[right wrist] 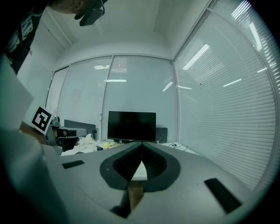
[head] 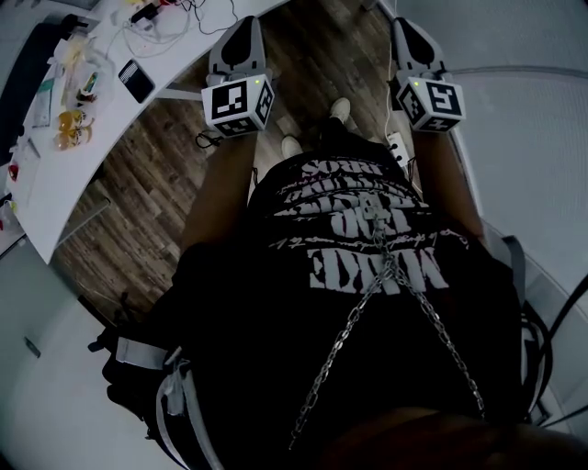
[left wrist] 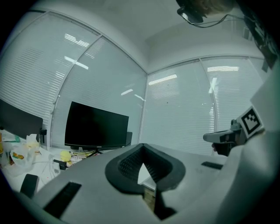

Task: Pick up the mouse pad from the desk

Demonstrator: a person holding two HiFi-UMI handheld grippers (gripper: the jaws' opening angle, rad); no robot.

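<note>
A small dark flat rectangle (head: 136,80), possibly the mouse pad, lies on the white desk (head: 55,174) at the upper left of the head view. In the left gripper view it appears as a dark slab (left wrist: 28,184) low on the left. My left gripper (head: 242,26) is held over the wooden floor just right of the desk edge, its jaws shut and empty (left wrist: 142,146). My right gripper (head: 402,26) is further right, away from the desk, also shut with nothing in it (right wrist: 141,144). Both point level toward a black monitor (left wrist: 96,127) (right wrist: 131,126).
The desk carries cables, snack packets and small bottles (head: 72,119), with crumpled wrappers (left wrist: 19,155) near the monitor. A power strip (head: 397,147) lies on the wooden floor (head: 147,184) by the person's shoes (head: 340,108). Glass walls with blinds (right wrist: 218,100) enclose the room.
</note>
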